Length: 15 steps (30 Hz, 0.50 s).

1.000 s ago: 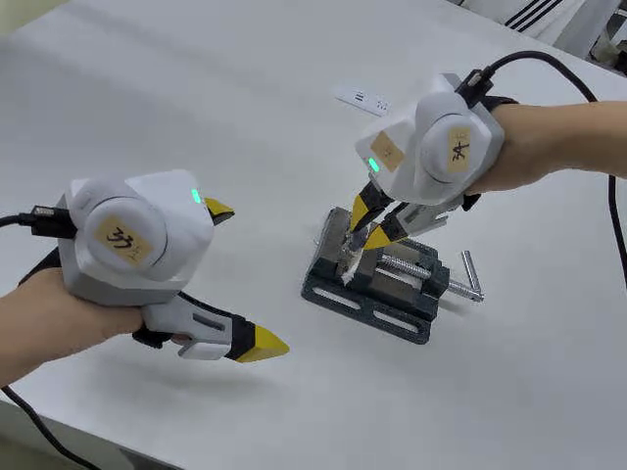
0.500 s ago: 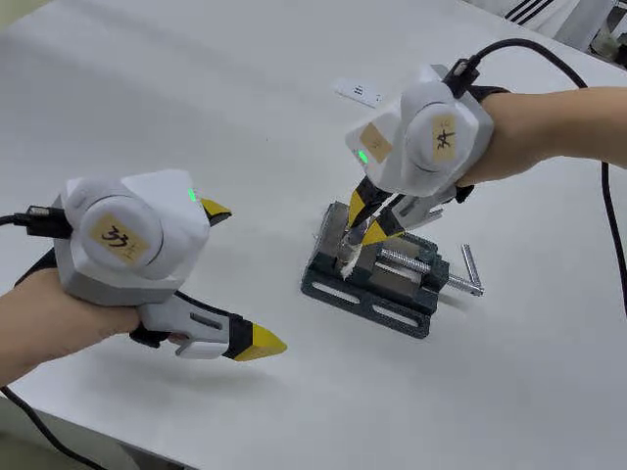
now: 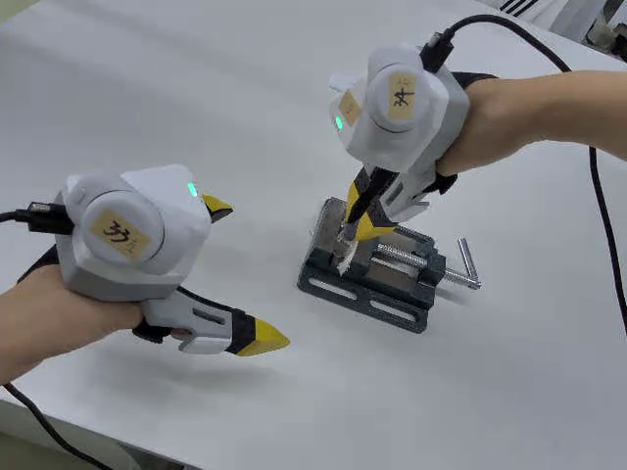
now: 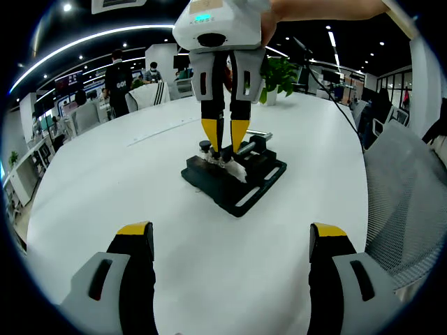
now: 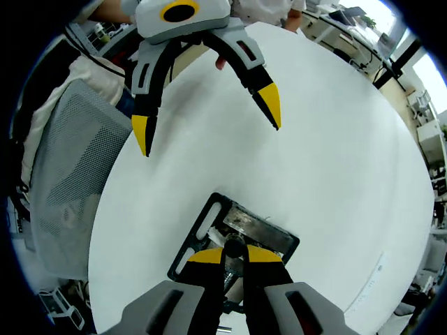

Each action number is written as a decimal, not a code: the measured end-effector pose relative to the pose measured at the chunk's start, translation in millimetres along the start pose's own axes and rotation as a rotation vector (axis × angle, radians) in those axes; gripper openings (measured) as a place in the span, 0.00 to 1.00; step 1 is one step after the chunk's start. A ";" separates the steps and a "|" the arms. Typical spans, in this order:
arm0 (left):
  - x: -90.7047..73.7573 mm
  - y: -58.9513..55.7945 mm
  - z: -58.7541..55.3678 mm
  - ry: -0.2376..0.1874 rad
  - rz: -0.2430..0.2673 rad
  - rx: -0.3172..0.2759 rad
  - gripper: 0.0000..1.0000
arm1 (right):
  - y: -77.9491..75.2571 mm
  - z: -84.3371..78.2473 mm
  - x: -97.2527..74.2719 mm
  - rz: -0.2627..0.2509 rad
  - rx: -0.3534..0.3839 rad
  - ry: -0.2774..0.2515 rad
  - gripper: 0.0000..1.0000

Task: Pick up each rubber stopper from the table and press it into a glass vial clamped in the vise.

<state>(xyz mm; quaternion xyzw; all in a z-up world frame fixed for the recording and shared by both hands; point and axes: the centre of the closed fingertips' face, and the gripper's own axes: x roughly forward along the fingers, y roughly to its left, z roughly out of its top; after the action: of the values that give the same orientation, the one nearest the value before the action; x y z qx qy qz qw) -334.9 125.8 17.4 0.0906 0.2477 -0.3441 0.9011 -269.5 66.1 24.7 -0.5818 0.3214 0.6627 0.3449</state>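
Observation:
A dark bench vise (image 3: pixel 364 299) stands on the white table, with a clear glass vial (image 3: pixel 343 257) clamped in its near end. My right gripper (image 3: pixel 357 227) points steeply down onto that vial. In the right gripper view its jaws (image 5: pixel 235 255) are shut on a dark rubber stopper (image 5: pixel 234 245) right over the vise (image 5: pixel 199 241). My left gripper (image 3: pixel 240 274) hovers open and empty to the left of the vise, well apart from it. In the left gripper view it (image 4: pixel 230 230) faces the vise (image 4: pixel 244 192) and the right gripper (image 4: pixel 223 138).
The vise's screw handle (image 3: pixel 462 262) sticks out to the right. A small white flat object (image 3: pixel 338 82) lies behind the right gripper. A black cable (image 3: pixel 598 206) runs along the right arm. A mesh chair (image 4: pixel 405 202) stands past the table's edge.
The right gripper has tipped up to a steeper angle over the vise, its tips staying at the vial. The left gripper has stayed open in place.

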 end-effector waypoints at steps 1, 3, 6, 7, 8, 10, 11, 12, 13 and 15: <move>0.3 -0.1 0.2 0.000 0.000 0.000 0.91 | 0.7 0.4 -0.2 0.001 0.012 0.004 0.03; 1.3 0.2 0.0 0.001 -0.002 0.001 0.91 | -0.4 0.9 0.0 -0.001 0.033 0.013 0.03; 2.4 -0.4 0.7 0.001 -0.003 0.001 0.91 | 4.2 0.5 -0.5 -0.008 0.071 0.026 0.03; 3.0 -1.0 1.0 0.001 -0.005 0.001 0.91 | 5.6 0.5 -1.2 -0.011 0.084 0.030 0.03; 3.3 -1.4 1.3 0.002 -0.005 0.002 0.91 | 6.3 0.5 -1.3 -0.013 0.091 0.032 0.03; 4.0 -2.1 1.5 0.004 -0.008 0.003 0.91 | 7.2 0.2 -2.1 -0.021 0.119 0.037 0.03; 4.1 -2.1 1.8 0.004 -0.009 0.003 0.91 | 7.0 0.0 -2.2 -0.025 0.141 0.037 0.03; 4.6 -2.6 2.7 0.002 -0.010 0.002 0.91 | 6.8 0.0 -2.6 -0.025 0.142 0.035 0.03; 4.9 -2.8 3.1 0.002 -0.010 0.002 0.91 | 5.2 0.3 -2.3 -0.025 0.153 0.034 0.03; 5.1 -3.4 4.5 0.002 -0.011 0.004 0.90 | 4.6 1.0 -2.5 -0.024 0.136 0.032 0.04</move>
<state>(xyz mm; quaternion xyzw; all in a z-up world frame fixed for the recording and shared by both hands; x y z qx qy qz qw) -332.2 118.8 18.7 0.0914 0.2485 -0.3493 0.8988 -273.6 64.1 27.5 -0.5713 0.3643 0.6258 0.3863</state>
